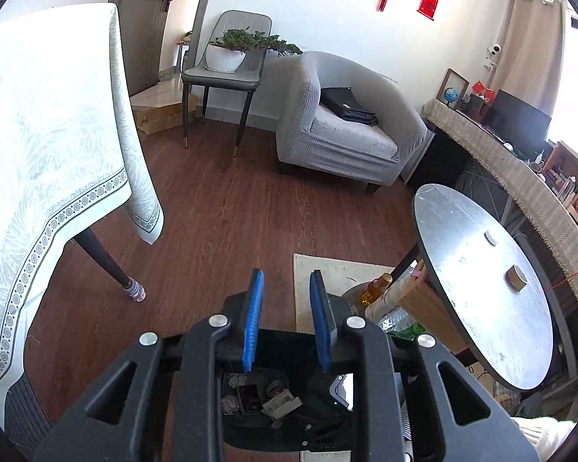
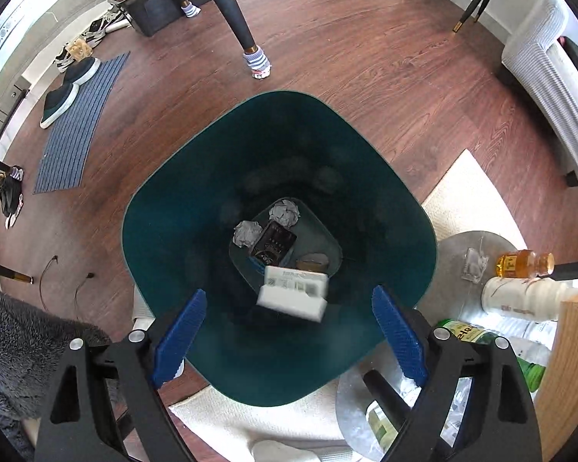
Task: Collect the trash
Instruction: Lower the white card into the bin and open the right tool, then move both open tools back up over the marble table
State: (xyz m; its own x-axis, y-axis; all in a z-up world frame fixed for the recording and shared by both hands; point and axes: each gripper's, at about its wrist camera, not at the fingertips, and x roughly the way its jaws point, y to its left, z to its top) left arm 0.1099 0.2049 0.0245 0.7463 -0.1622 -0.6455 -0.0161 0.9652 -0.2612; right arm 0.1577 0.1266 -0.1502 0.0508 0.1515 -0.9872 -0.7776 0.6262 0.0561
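Two crumpled paper balls [image 2: 285,211], a dark packet [image 2: 273,244] and a white carton [image 2: 293,295], seemingly mid-fall, sit inside the smooth, dark-green square bin [image 2: 181,208]. Right tongs [image 2: 289,333] gape wide above it; left tongs [image 1: 286,321] stand narrowly parted, empty.

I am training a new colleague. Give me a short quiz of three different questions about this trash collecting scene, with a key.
1. True or false: the right gripper has its jaws wide apart above the green bin.
2. Which item is pale and box-shaped in the bin? A) white carton B) red cup C) blue sponge
3. Fill in: two crumpled balls of ____ lie at the bin's bottom.

Key:
1. True; nothing is pressed between its pads.
2. A
3. paper; the second ball is beside the dark packet.
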